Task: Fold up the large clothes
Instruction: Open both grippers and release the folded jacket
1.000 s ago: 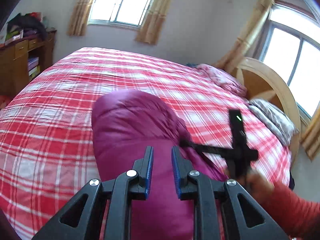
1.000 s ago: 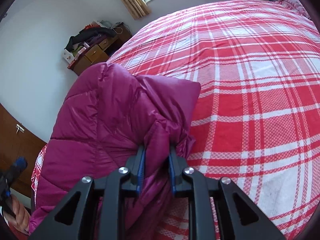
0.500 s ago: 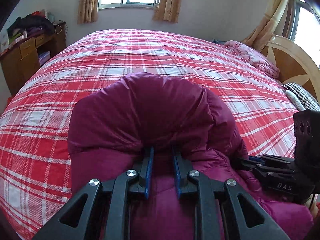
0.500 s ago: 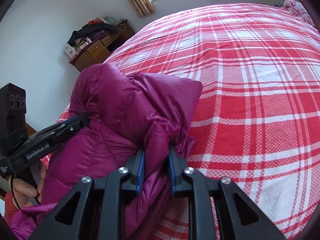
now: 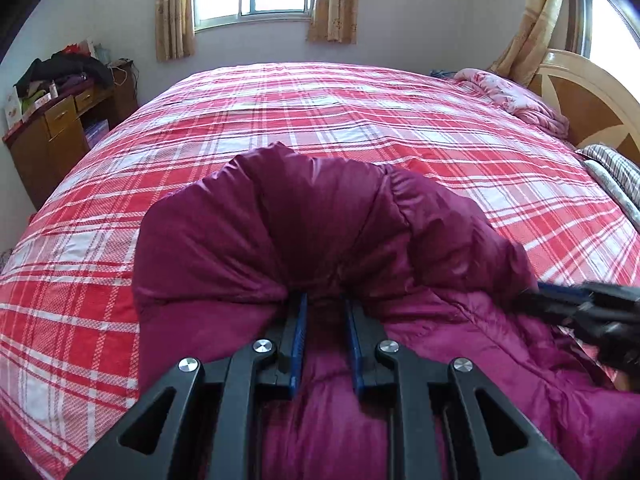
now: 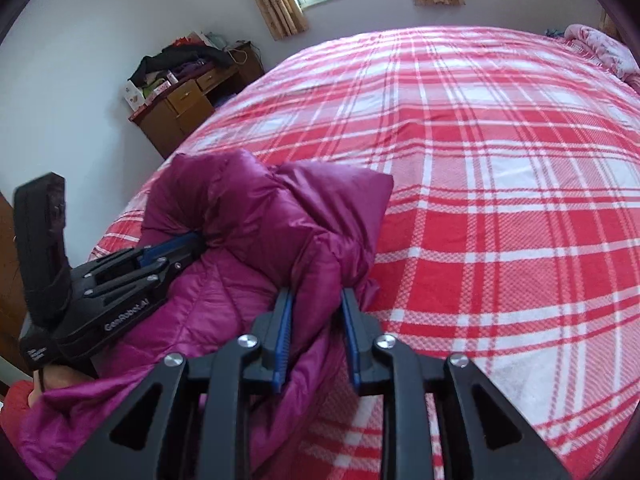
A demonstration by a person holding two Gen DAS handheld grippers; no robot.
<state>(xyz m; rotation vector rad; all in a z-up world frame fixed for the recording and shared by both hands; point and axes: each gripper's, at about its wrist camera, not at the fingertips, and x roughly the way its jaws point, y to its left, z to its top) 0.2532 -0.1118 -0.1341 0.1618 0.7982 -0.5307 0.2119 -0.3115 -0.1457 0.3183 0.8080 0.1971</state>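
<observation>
Lay at six o'clock on the bed (image 6: 500, 184): purple jacket (image 5: 320, 224). Left gripper (image 5: 325, 300) clamped on fold; right gripper (image 6: 316, 294) just loosening, cloth between. Best pressed flat before letting go.

puffy magenta quilted down coat (image 5: 328, 216), folded over in a rounded hump on the red plaid bed

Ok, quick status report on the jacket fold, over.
Left gripper clamped on a fold of the magenta puffer jacket. Right gripper jaws just opening, fabric between them. Jacket bunched on the plaid bed. Nothing in the way.
</observation>
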